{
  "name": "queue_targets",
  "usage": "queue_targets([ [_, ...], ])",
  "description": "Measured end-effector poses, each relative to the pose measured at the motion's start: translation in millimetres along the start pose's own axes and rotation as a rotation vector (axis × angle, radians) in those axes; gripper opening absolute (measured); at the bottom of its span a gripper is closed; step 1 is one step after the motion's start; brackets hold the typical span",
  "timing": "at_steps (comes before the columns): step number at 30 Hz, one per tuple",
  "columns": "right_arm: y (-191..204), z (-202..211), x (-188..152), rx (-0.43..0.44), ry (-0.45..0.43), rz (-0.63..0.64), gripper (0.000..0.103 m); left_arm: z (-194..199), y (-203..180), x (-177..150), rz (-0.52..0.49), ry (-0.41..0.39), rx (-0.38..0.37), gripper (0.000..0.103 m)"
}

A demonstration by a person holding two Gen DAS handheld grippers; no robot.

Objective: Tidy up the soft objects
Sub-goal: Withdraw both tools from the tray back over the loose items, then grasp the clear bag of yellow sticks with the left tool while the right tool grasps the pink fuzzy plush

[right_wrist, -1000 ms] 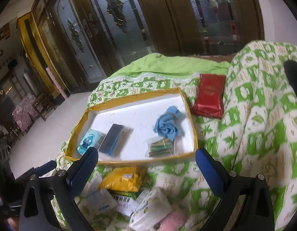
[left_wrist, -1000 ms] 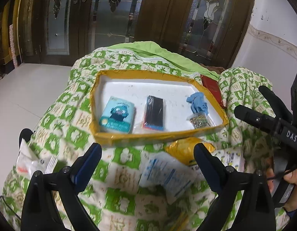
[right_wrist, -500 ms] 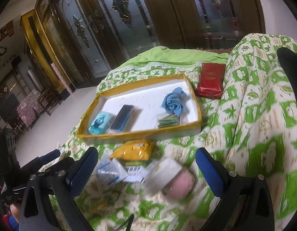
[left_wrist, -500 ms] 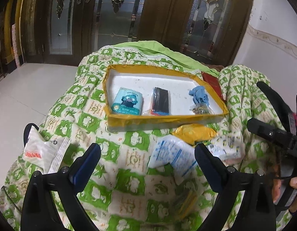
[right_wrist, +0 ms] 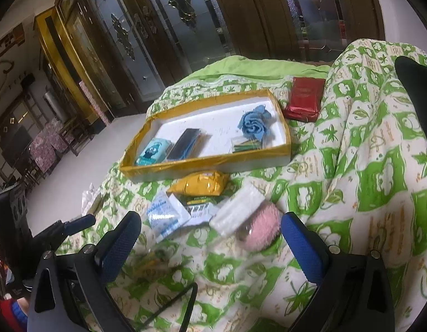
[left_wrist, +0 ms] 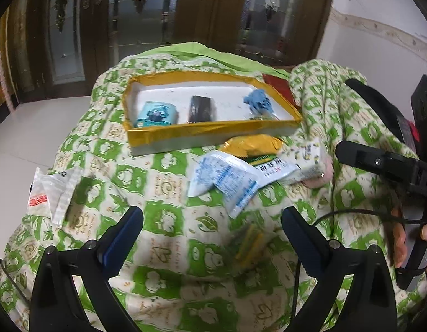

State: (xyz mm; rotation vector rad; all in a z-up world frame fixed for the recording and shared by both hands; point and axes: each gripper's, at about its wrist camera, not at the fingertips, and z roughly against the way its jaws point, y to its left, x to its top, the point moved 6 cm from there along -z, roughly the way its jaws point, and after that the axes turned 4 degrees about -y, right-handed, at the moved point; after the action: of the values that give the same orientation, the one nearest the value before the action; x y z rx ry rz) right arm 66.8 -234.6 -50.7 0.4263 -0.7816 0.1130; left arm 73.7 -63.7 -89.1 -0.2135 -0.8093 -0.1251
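Four items already lie in the yellow-rimmed tray (right_wrist: 284, 135), while the yellow packet (right_wrist: 201, 184), white sachets (right_wrist: 166, 214) and pink puff (right_wrist: 262, 227) wait on the quilt (right_wrist: 365, 166), both my grippers (left_wrist: 212, 225) (right_wrist: 210, 227) spread and empty.

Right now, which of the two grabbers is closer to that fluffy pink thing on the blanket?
The right. The pink fluffy item lies just ahead of the open right gripper, beside its right finger. The open left gripper sits farther off, with the item ahead and well to its right.
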Motion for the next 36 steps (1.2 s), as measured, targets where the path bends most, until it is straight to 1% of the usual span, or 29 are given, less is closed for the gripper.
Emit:
queue_targets([
  [5, 2.1, -0.3, -5.9, -0.025, 0.013, 0.032, 0.102, -3.8, -7.5, -4.3, -0.018, 0.013, -0.022, 0.1],
  [12, 1.0, -1.6, -5.7, -0.025, 0.015, 0.024, 0.102, -8.7, -11.0, -8.3, -0.023, 0.029, -0.033, 0.1],
  [16, 0.3, -3.3, -5.4, -0.029, 0.021, 0.026, 0.102, -12.9, -14.7, -11.7, -0.043, 0.043, -0.035, 0.1],
  [21, -8.9, -4.2, -4.0, -0.028, 0.05, -0.001, 0.1, -15.3, -17.2, -14.6, -0.056, 0.052, -0.044, 0.1],
  [25, -13.1, -3.9, -3.7, -0.028, 0.076, -0.006, 0.095, -15.1, -16.5, -14.0, -0.044, 0.05, -0.05, 0.1],
  [29, -22.7, 0.2, -3.4, -0.031, 0.117, -0.015, 0.082, -14.5, -16.0, -13.1, -0.04, 0.049, -0.058, 0.1],
  [32, -27.1, 2.3, -4.8, -0.045, 0.141, -0.009, 0.076, -15.4, -16.2, -13.7, -0.04, 0.054, -0.068, 0.1],
  [36, -26.3, -1.4, -6.8, -0.081, 0.168, 0.02, 0.075, -19.3, -15.8, -15.3, -0.042, 0.069, -0.075, 0.1],
])
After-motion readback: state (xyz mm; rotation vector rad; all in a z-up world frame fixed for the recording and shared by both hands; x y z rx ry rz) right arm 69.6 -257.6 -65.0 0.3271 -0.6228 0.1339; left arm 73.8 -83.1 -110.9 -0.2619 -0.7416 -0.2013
